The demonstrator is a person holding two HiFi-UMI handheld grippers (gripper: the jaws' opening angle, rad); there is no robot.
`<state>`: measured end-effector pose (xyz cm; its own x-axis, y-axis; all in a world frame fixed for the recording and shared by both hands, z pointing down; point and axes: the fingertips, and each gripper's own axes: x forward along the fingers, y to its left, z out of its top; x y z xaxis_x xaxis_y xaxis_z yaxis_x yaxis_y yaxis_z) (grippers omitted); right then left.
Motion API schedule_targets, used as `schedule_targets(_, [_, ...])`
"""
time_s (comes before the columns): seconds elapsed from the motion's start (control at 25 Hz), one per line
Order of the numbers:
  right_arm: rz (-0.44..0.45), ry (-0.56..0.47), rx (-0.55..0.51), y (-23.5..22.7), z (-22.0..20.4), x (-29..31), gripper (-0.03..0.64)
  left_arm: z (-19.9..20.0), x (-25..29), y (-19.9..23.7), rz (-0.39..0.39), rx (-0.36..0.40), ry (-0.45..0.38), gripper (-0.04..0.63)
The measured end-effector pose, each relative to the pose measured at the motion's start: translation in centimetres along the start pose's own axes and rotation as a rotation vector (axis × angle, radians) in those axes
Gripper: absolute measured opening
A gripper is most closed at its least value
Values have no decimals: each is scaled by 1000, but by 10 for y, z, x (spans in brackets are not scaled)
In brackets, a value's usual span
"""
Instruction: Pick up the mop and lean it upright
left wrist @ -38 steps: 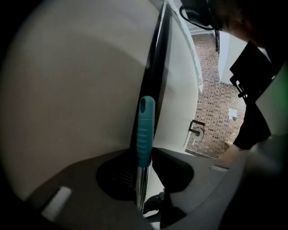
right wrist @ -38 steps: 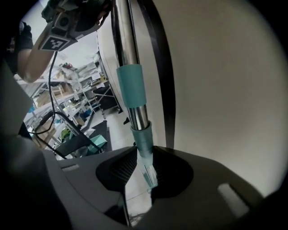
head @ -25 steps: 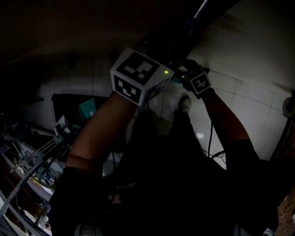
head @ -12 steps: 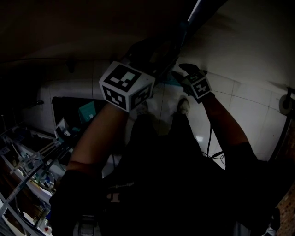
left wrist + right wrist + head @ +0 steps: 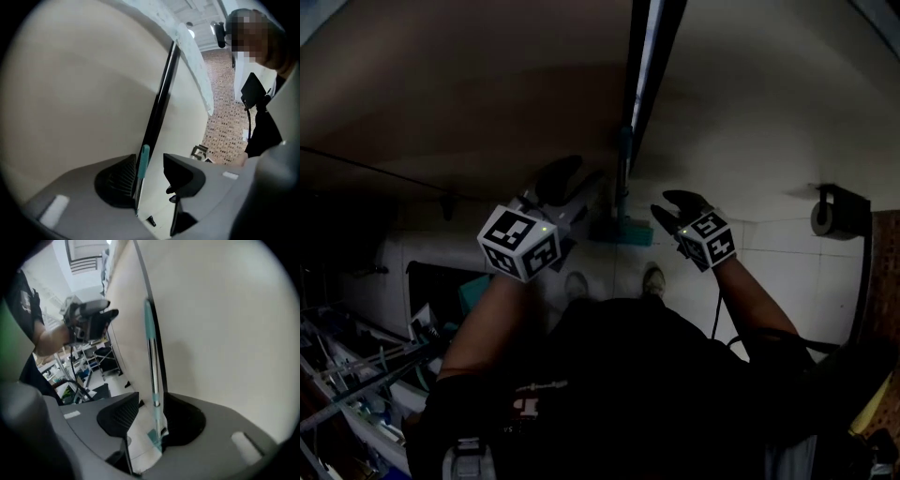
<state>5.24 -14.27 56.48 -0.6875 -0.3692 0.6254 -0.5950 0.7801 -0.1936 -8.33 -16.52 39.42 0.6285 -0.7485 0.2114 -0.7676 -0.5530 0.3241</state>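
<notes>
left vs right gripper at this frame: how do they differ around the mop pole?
Gap: the left gripper has its fingers spread wide, just opened; the right gripper has a narrower gap, just closed slightly.
Pole position: the left gripper view shows the mop pole beside the left finger; the right gripper view shows it beside the right finger.
Shared: the pole shows in each gap, neither gripper presses it, and it leans on the wall.

Looks like a lab or workshop space, not anyone's home. There's a pale tiled floor, metal racks along one side crammed with gear and boxes, a brick-patterned wall further back, and a paper roll on a wall holder.
</notes>
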Motion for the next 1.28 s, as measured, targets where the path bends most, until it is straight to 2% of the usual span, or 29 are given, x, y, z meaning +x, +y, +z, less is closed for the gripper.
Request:
schedule_targets(0.2, [-9,-152,-34,25,68,-69,147,37,-40,-18,-2,22,-68,171])
schedule_targets(0.36, [-33,-284,-107,32,129,-117,104,75,-68,-22,5,32,-173,143])
schedule_targets(0.52, [-62,-385,-151,47,168,-160,58,102,-96,-26,21,43,-249,108])
schedule_targets(0.68, [-77,-475,-139,57,192,-194,15,123,-114,-30,34,83,-274,59])
schedule_targets(0.88, [-75,-539,-123,58,212,-225,14,142,-124,-42,17,139,-293,20])
schedule_targets(1.04, [-38,-562,-105,62,218,-236,12,138,-124,-49,14,160,-261,9])
schedule_targets(1.28, [-50,-562,-126,61,216,-239,12,132,-125,-56,7,191,-236,9])
